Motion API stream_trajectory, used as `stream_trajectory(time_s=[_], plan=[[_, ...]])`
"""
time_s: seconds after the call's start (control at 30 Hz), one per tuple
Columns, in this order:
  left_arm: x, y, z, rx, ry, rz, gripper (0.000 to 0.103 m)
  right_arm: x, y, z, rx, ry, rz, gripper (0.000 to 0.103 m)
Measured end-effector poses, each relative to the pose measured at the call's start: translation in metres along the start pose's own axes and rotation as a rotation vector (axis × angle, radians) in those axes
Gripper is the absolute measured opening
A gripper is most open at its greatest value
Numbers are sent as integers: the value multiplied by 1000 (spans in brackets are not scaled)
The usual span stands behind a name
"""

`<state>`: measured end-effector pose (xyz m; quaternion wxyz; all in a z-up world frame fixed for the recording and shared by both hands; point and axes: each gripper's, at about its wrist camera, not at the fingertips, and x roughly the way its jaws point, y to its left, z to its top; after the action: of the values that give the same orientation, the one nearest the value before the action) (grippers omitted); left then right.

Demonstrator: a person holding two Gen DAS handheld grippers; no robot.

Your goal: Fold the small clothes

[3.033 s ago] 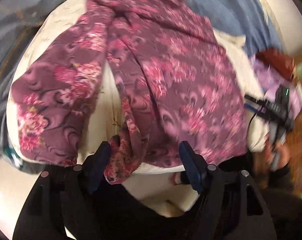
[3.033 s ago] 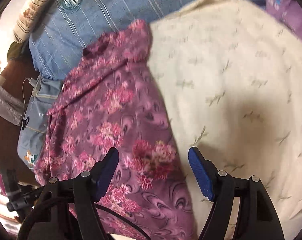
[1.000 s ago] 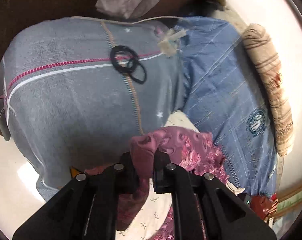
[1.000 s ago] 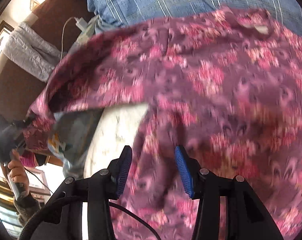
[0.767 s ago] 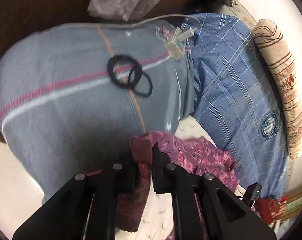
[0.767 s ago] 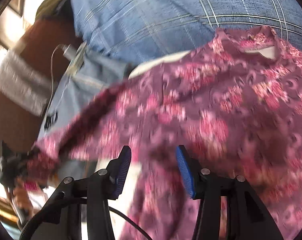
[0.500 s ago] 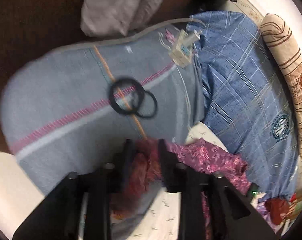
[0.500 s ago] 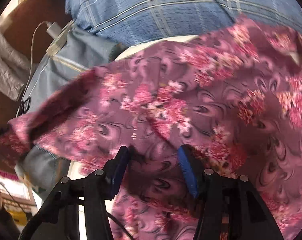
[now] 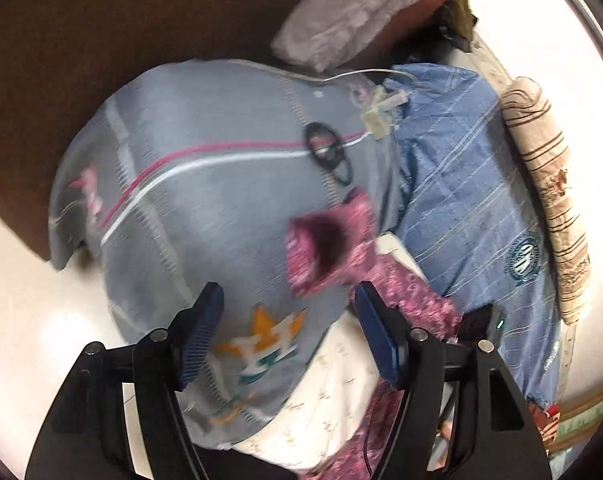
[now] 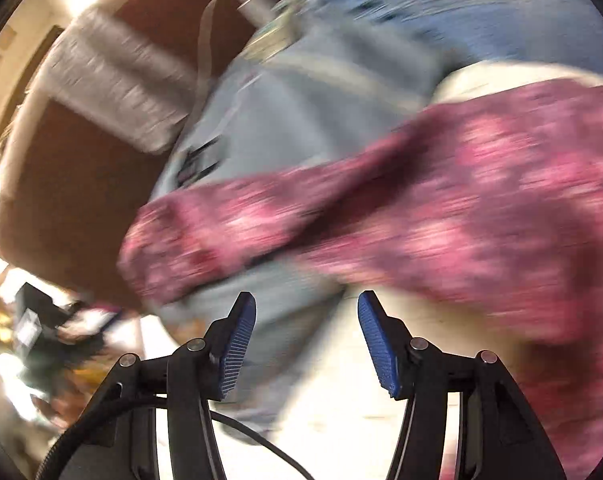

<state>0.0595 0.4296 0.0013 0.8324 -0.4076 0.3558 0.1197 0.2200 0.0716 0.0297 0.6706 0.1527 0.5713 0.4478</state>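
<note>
Hovering over the bed, left tongs (image 9: 287,320) gape wide, empty; floral purple garment's (image 9: 333,248) sleeve lies just ahead on a grey pillow (image 9: 205,208). Right tongs (image 10: 306,340) also spread, empty, garment (image 10: 421,220) just beyond them.

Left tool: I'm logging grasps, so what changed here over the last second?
The left tool opened and let go of the floral garment, whose sleeve end now lies loose ahead of its fingers. The right tool stayed open, holding nothing. The grey pillow and hair ties stayed put.
</note>
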Motion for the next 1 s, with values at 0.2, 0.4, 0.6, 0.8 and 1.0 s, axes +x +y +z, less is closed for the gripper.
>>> stream_trajectory(time_s=[0.2, 0.4, 0.6, 0.8, 1.0], plan=[[-7, 24, -9, -32, -18, -7, 67, 67, 37, -1, 103, 92, 217, 64], [-2, 36, -13, -51, -6, -8, 67, 102, 36, 3, 219, 47, 336, 65], [3, 32, -20, -61, 15, -3, 67, 124, 40, 8, 258, 16, 340, 11], [9, -1, -27, -17, 33, -19, 67, 38, 44, 4, 68, -90, 303, 8], [44, -87, -57, 108, 96, -76, 69, -135, -20, -11, -49, -249, 83, 8]])
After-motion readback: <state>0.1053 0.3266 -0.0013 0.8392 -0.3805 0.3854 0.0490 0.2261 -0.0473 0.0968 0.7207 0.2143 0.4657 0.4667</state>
